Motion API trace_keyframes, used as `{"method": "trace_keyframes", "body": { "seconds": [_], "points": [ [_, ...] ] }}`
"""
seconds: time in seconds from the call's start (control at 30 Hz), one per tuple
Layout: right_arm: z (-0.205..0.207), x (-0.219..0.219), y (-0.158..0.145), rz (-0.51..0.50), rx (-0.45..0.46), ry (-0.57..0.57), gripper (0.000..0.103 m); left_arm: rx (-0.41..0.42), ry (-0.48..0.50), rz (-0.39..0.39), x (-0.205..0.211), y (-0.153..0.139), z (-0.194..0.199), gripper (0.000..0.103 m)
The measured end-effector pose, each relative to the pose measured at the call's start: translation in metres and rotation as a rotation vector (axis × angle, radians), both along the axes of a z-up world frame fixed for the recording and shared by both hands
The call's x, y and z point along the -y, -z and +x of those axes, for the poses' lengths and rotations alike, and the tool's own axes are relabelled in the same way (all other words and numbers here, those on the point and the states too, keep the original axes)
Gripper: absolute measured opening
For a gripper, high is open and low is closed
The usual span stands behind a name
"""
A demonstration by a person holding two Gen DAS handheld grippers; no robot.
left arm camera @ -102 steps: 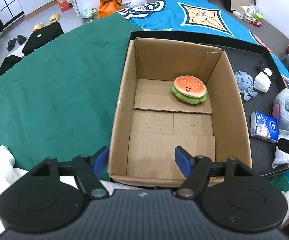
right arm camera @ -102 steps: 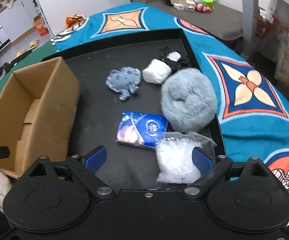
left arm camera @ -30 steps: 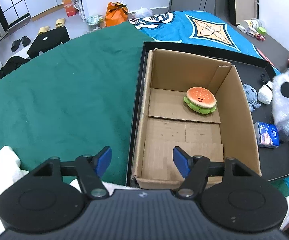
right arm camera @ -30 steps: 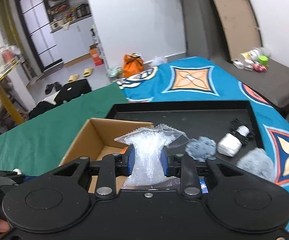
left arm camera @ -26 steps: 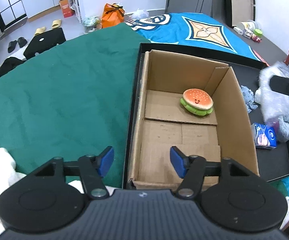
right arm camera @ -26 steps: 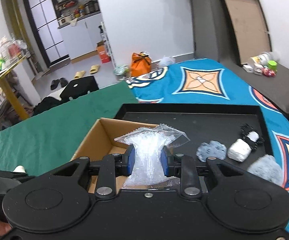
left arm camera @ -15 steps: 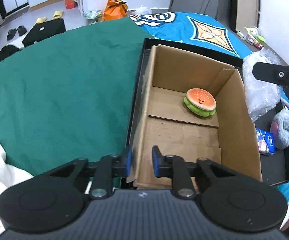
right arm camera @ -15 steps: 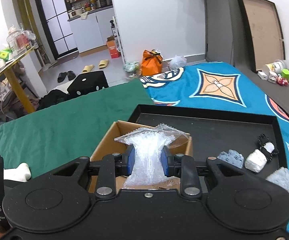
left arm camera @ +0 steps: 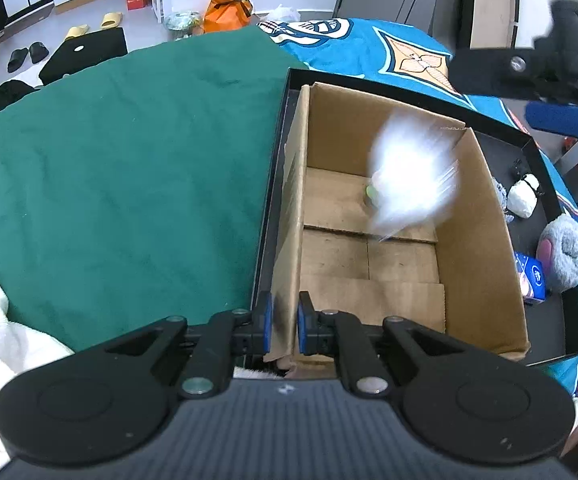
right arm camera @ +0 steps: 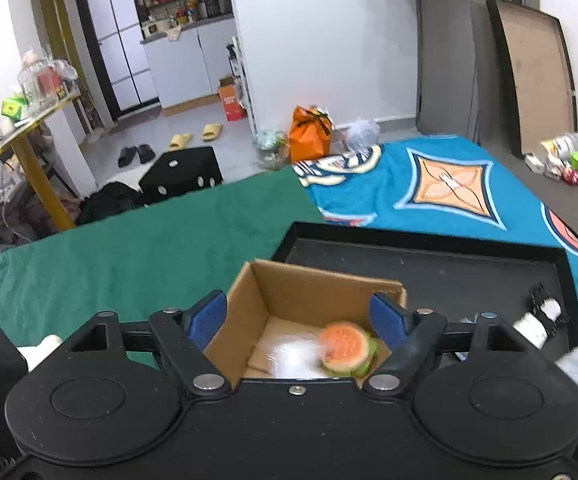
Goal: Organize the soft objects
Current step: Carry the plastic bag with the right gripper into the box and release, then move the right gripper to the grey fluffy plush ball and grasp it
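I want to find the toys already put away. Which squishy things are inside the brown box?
The orange-and-green burger plush and the blurry clear plastic bag are inside the brown cardboard box. The fluffy grey plush and small white plush remain outside on the black tray.

The cardboard box (left arm camera: 485, 256) stands open inside the black tray (left arm camera: 569, 320), at its left part. In the box, a clear plastic bag (left arm camera: 409, 176) with white filling is seen as a blurred white shape above the box floor, in front of the burger plush (right arm camera: 345, 348), which lies near the far right corner. On the tray, right of the box, lie a blue tissue pack (left arm camera: 531, 280), a grey fluffy plush (left arm camera: 567, 248), a small white and black toy (left arm camera: 523, 200) and a grey-blue toy (left arm camera: 503, 200), partly hidden by the box wall.
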State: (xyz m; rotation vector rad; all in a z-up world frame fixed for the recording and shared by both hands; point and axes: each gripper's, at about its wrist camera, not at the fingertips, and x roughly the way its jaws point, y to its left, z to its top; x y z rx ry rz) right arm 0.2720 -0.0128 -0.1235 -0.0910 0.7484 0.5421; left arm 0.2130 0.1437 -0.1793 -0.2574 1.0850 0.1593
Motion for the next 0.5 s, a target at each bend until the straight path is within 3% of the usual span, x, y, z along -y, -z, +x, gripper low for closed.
{"method": "trace_keyframes", "body": {
  "seconds": [0.33, 0.5],
  "points": [
    [-0.005, 0.038, 0.011, -0.025, -0.057, 0.084, 0.078, -0.037, -0.013, 0.013, 0.003, -0.002, 0.002, 0.021],
    [-0.008, 0.055, 0.014, -0.029, -0.063, 0.118, 0.078, -0.025, -0.015, 0.022, 0.007, -0.007, 0.000, 0.045]
  ]
}}
